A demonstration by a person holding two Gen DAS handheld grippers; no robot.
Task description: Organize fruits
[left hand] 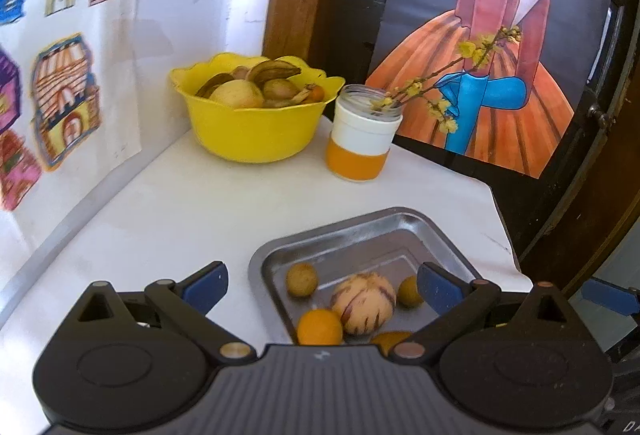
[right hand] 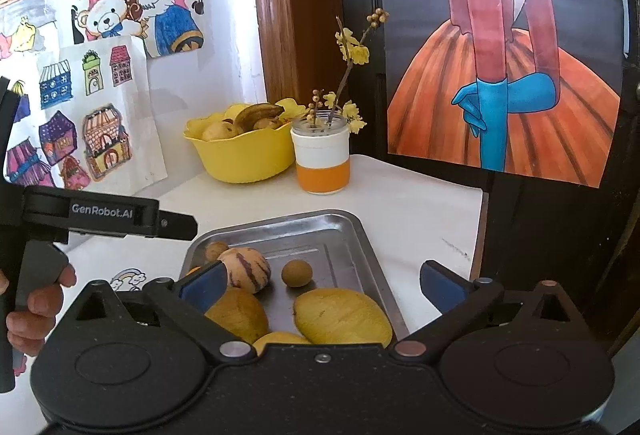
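The fruits lie in two places. In the metal tray [right hand: 360,235] at the near edge of the white surface [left hand: 180,211] sit a striped melon [right hand: 246,269], two small brown round fruits [right hand: 296,273], two oranges [left hand: 319,327] and some larger yellow fruits [right hand: 342,317]. The rest fill a yellow bowl [left hand: 252,131] at the back corner, a banana [left hand: 276,72] on top.

The left claw [left hand: 320,285] hangs over the tray's near left, jaws wide apart and empty, the melon and an orange lying between its blue fingers [left hand: 206,287]. The right claw [right hand: 322,285] hangs over the tray's near right, equally wide and empty, above the yellow fruits.

The step looks like picking one fruit from the tray, probably for the bowl. The fruits are round and crowded, so lower the jaws squarely either side of a single one and close gently; a skewed grip would likely roll it or nudge its neighbours. The bowl is already heaped, so set it down low. Keep clear of the jar [left hand: 362,133] with flowering twigs [left hand: 448,83] just beside the bowl.
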